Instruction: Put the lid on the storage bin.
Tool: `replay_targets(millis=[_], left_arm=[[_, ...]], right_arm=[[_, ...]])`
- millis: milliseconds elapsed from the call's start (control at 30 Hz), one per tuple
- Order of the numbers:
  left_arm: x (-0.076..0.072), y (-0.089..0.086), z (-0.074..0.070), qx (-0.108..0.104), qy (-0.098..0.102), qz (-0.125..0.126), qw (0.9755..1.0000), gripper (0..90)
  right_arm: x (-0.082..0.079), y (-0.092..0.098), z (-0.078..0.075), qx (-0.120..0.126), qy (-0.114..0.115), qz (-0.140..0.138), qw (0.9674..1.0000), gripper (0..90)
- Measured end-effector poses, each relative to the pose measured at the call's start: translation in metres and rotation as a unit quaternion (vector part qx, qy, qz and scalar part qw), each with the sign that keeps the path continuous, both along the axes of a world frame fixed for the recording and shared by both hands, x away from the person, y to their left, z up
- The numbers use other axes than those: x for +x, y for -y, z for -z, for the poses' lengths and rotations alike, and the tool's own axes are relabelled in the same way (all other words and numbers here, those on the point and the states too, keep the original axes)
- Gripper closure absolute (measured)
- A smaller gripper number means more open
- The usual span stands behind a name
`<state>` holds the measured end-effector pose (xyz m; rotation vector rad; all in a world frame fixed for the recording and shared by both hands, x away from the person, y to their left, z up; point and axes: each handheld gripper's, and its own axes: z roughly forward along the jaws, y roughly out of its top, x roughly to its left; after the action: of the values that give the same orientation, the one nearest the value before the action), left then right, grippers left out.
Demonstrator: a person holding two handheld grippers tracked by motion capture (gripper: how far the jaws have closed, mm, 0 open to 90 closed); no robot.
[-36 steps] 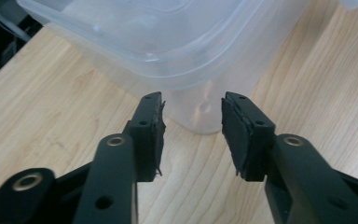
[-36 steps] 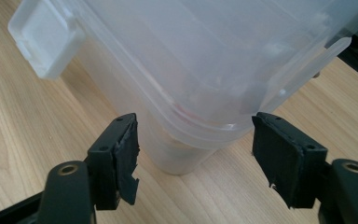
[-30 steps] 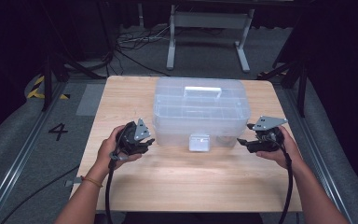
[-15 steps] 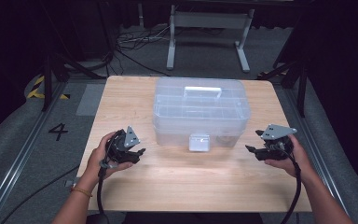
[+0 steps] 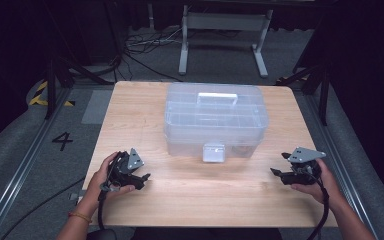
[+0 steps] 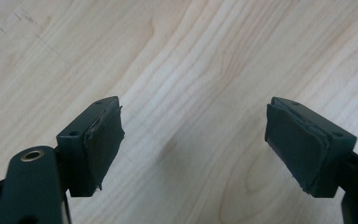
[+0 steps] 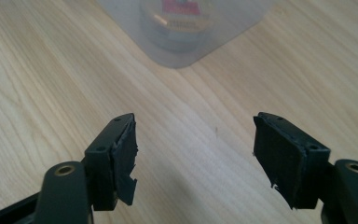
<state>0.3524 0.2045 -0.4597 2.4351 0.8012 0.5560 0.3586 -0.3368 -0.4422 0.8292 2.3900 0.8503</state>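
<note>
since drawing back from the clear box [image 5: 216, 119], both grippers sit nearer the person

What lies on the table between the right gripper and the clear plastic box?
Nothing: in the right gripper view, bare wood table runs from the open right gripper to the clear plastic box. The high view agrees.

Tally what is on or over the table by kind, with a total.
Clear plastic box with white latch: 1
Handheld grippers, left gripper and right gripper, both open and empty: 2
Total: 3
</note>
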Motion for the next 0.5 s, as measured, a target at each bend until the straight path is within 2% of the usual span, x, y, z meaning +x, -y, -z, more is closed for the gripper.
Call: replay_targets(millis=[100, 200, 333, 400, 500], left_arm=[[-0.005, -0.003, 0.003, 0.011, -0.001, -0.005, 0.9999, 19.7], [-0.01, -0.009, 0.006, 0.002, -0.008, -0.007, 0.9999, 19.1], [-0.018, -0.017, 0.011, -0.026, -0.011, -0.019, 0.9994, 18.8], [-0.02, -0.02, 0.012, -0.03, -0.01, -0.024, 0.9992, 18.5], [-0.022, -0.024, 0.015, -0.053, -0.013, -0.033, 0.998, 18.4]], right_arm=[[-0.002, 0.003, 0.006, 0.004, -0.001, 0.001, 1.0, 31.0], [-0.007, 0.007, 0.016, 0.013, 0.0, 0.005, 0.9999, 31.0], [-0.01, 0.012, 0.024, 0.024, -0.009, 0.013, 0.9996, 30.6], [-0.012, 0.015, 0.029, 0.032, -0.018, 0.018, 0.9992, 29.6], [-0.015, 0.022, 0.036, 0.044, -0.032, 0.031, 0.998, 28.8]])
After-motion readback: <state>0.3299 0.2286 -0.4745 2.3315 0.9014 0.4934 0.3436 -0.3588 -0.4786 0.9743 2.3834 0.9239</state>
